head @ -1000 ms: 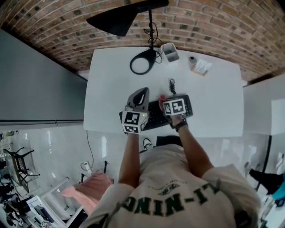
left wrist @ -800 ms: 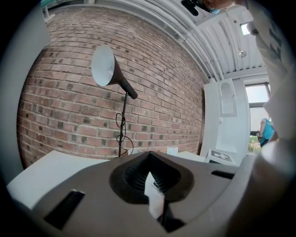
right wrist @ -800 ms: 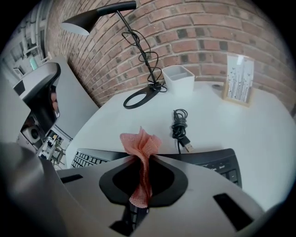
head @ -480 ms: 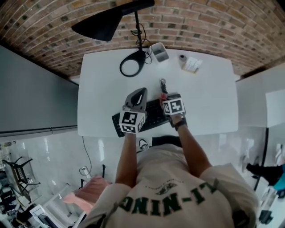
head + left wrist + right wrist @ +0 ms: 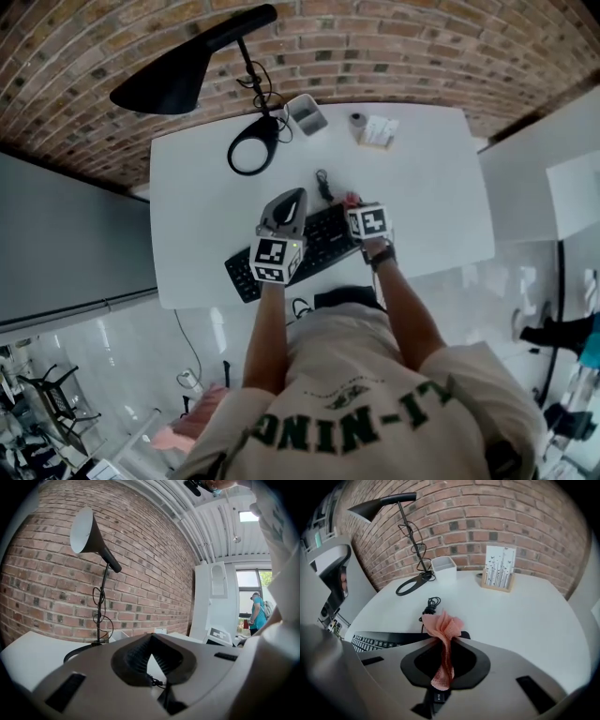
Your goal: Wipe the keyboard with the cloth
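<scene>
A black keyboard (image 5: pixel 314 246) lies slanted near the front edge of the white table (image 5: pixel 422 187). My right gripper (image 5: pixel 359 204) hovers over the keyboard's right end, shut on a pink cloth (image 5: pixel 350 199). In the right gripper view the cloth (image 5: pixel 442 626) bunches up out of the shut gripper (image 5: pixel 446 638), with the keyboard (image 5: pixel 375 643) just below to the left. My left gripper (image 5: pixel 287 208) is over the keyboard's middle. The left gripper (image 5: pixel 151 637) is shut with nothing in it and points toward the brick wall.
A black desk lamp (image 5: pixel 178 70) with a ring base (image 5: pixel 251 150) stands at the table's back. Next to it are a white container (image 5: pixel 307 112) and a card holder (image 5: pixel 378 131). A coiled black cable (image 5: pixel 323 183) lies just behind the keyboard. The brick wall (image 5: pixel 422 47) runs behind the table.
The head view has swung, so the table sits more to the left and more of the keyboard's left end shows. Both grippers stay over the keyboard, the right still gripping the cloth.
</scene>
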Tool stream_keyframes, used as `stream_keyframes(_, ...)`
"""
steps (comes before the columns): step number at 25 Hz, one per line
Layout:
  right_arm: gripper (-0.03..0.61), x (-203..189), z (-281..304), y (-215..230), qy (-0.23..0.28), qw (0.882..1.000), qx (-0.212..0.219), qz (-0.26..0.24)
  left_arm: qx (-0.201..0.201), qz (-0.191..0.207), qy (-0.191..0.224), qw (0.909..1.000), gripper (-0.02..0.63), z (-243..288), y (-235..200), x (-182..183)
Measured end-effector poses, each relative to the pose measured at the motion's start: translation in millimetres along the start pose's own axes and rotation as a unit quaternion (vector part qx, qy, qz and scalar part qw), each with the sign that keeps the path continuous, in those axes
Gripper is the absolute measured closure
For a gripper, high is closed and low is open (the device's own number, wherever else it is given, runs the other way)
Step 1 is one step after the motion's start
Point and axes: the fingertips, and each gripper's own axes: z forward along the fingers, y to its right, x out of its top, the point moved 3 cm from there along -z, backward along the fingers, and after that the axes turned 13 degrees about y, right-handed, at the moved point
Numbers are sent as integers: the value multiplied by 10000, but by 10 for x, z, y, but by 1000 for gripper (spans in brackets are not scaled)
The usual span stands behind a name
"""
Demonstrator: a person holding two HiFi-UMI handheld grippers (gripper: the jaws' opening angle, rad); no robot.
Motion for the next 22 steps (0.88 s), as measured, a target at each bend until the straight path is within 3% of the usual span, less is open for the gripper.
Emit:
stream_keyframes(6, 554, 64, -26, 350, 124, 9994, -314, -15, -80, 12, -80, 9999, 614, 37, 76, -34)
stream_keyframes(11, 554, 64, -27, 176, 31, 9997, -73, 249, 74, 49, -93, 9999, 614, -95, -1, -18)
stream_keyframes(14, 554, 83, 0, 117, 97, 9998, -152, -37, 313, 94, -94, 9994, 614, -283, -118, 15)
stream_keyframes(16, 554, 75, 20, -60, 113, 9997, -77, -225, 506, 113, -99, 9986, 614, -440, -218, 32)
stream_keyframes(19, 554, 39, 16, -676, 27, 9981, 555, -260, 868, 126, -103, 9961, 614, -744, -389, 42)
stream_keyframes(22, 554, -13, 66, -1184, -17, 9931, 939, -709, 1314, 85, -119, 9912, 614, -1105, -576, 33)
